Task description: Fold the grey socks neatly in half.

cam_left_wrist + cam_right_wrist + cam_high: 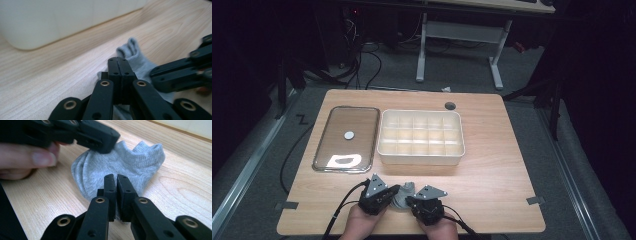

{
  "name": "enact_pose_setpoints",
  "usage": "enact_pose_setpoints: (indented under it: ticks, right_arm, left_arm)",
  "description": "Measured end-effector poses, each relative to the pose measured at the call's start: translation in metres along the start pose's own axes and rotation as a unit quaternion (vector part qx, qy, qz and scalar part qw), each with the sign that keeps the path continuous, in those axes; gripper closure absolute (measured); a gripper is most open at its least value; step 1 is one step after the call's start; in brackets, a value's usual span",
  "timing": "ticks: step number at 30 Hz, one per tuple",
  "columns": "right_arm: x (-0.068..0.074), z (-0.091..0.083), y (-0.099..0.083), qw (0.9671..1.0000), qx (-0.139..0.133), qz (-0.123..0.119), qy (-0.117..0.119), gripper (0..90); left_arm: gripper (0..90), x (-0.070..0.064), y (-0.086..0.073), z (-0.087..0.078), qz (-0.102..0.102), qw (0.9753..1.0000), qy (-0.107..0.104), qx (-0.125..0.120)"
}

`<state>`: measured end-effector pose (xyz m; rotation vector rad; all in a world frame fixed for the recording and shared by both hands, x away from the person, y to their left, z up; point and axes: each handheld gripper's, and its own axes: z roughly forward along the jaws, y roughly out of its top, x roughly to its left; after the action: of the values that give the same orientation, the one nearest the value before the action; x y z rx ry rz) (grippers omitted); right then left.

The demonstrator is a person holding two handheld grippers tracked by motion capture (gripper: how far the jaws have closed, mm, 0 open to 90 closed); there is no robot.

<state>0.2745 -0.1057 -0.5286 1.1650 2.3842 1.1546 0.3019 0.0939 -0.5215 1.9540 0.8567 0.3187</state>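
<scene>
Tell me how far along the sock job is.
Done: the lid lies beside the open box. In hand: the left gripper and right gripper both pinch the grey sock on the table. Left: every box compartment looks empty, so the sock probably goes in next.

Sock (140, 62) partly hidden — behind both tongs.

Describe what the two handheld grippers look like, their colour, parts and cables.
Both the left gripper and the right gripper are black, each topped by a grey three-cornered plate and trailing a black cable toward the table's near edge. Up close, each claw is two flat black bars on linkage arms with brass-coloured pivot rings and small screw holes. No sleeves are visible at the hands.
</scene>
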Motion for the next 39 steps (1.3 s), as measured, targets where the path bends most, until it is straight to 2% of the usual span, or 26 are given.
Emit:
enact_pose_setpoints:
  ticks: [2,4,6,8,10,14,19,22,25,29,32,35,39]
  right_arm:
    - [0.0,0.0,-0.001,1.0,-0.001,-0.001,0.0,87.2]
    - [0.0,0.0,-0.001,1.0,-0.004,0.0,0.0,87.2]
    - [0.0,0.0,-0.001,1.0,-0.004,0.0,0.0,87.2]
    - [-0.001,0.0,-0.001,1.0,-0.004,0.0,0.0,87.2]
    - [-0.001,0.0,-0.001,1.0,-0.003,0.001,0.001,87.2]
    - [-0.001,0.0,-0.001,1.0,-0.004,0.001,0.003,87.2]
    - [-0.002,0.0,-0.001,1.0,-0.003,-0.002,0.004,87.0]
    - [0.001,-0.004,0.003,1.0,0.0,-0.002,-0.001,80.3]
    - [-0.001,-0.012,0.006,0.9996,-0.018,0.019,-0.007,72.1]
    - [-0.009,-0.013,0.006,0.9984,-0.012,0.049,-0.025,62.2]
    - [-0.013,-0.01,0.005,0.997,-0.003,0.075,-0.02,54.0]
    - [-0.014,-0.004,0.005,0.9956,0.016,0.091,-0.014,52.4]
    - [-0.013,0.0,0.004,0.9949,0.022,0.098,-0.012,57.5]
  left_arm:
    - [90.0,-0.006,0.004,-0.007,0.008,0.9998,-0.004,-0.02]
    - [90.0,-0.009,0.004,-0.009,0.017,0.9994,-0.012,-0.027]
    - [90.0,-0.01,0.002,-0.005,0.021,0.9996,-0.012,-0.015]
    - [90.0,-0.006,-0.003,0.0,0.016,0.9998,-0.006,0.009]
    - [89.5,-0.004,-0.006,0.001,0.014,0.9997,-0.001,0.022]
    - [86.7,-0.004,-0.013,-0.003,0.028,0.9986,0.01,0.043]
    - [86.4,-0.007,-0.018,-0.006,0.043,0.9981,0.017,0.039]
    - [86.5,-0.008,-0.018,-0.005,0.047,0.9979,0.021,0.04]
    - [86.4,-0.005,-0.018,-0.005,0.036,0.9985,0.01,0.04]
    - [86.0,-0.002,-0.017,-0.005,0.024,0.9989,0.001,0.04]
    - [85.0,-0.003,-0.018,-0.006,0.028,0.9988,0.002,0.04]
    - [83.4,-0.004,-0.018,-0.006,0.032,0.9987,0.003,0.039]
    - [81.8,-0.005,-0.018,-0.005,0.037,0.9985,0.005,0.039]
